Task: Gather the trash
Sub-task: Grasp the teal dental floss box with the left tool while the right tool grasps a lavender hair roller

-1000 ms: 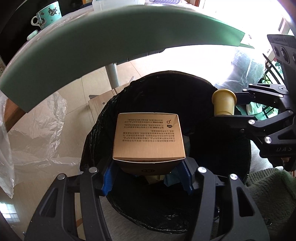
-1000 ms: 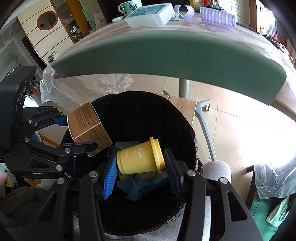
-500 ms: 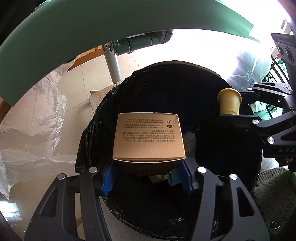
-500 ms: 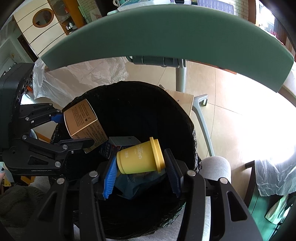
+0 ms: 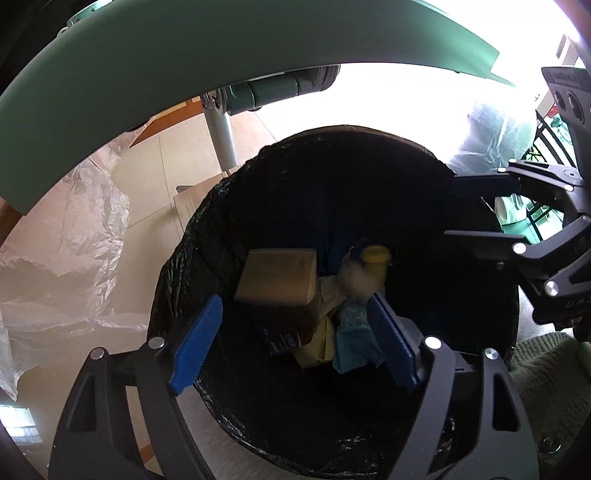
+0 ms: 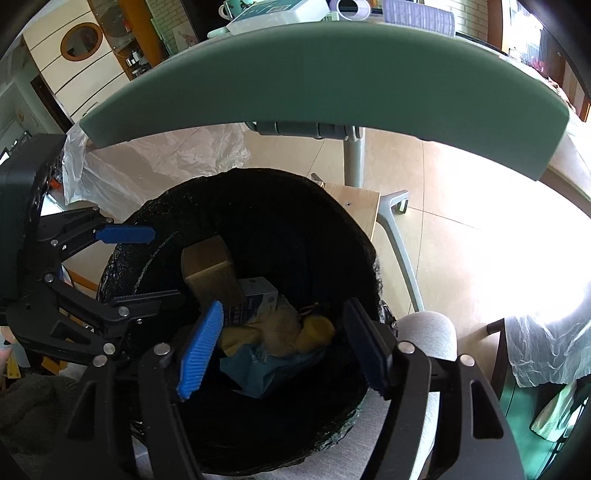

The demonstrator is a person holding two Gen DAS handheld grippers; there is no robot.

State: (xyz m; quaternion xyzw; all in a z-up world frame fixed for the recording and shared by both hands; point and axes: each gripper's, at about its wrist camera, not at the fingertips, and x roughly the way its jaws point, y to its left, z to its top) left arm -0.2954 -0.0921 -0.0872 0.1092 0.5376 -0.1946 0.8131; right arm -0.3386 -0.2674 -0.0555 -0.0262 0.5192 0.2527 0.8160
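A bin lined with a black bag [image 5: 258, 177] [image 6: 343, 221] sits below both grippers. A brown cardboard box [image 5: 277, 277] [image 6: 210, 269] and a yellow cup [image 5: 375, 258] [image 6: 317, 330] lie inside it among paper and blue wrappers. My left gripper [image 5: 295, 339] is open and empty above the bin; it also shows in the right wrist view [image 6: 142, 262]. My right gripper [image 6: 282, 350] is open and empty above the bin; it also shows in the left wrist view [image 5: 476, 206].
A green table edge [image 6: 332, 74] arches over the bin, with its grey leg [image 6: 354, 158] behind. Clear plastic sheeting [image 5: 62, 258] lies on the tiled floor to the left. A white box and a mug [image 6: 277, 14] stand on the table.
Both grippers have opened. The brown box and the yellow cup have dropped from the fingers into the bin.
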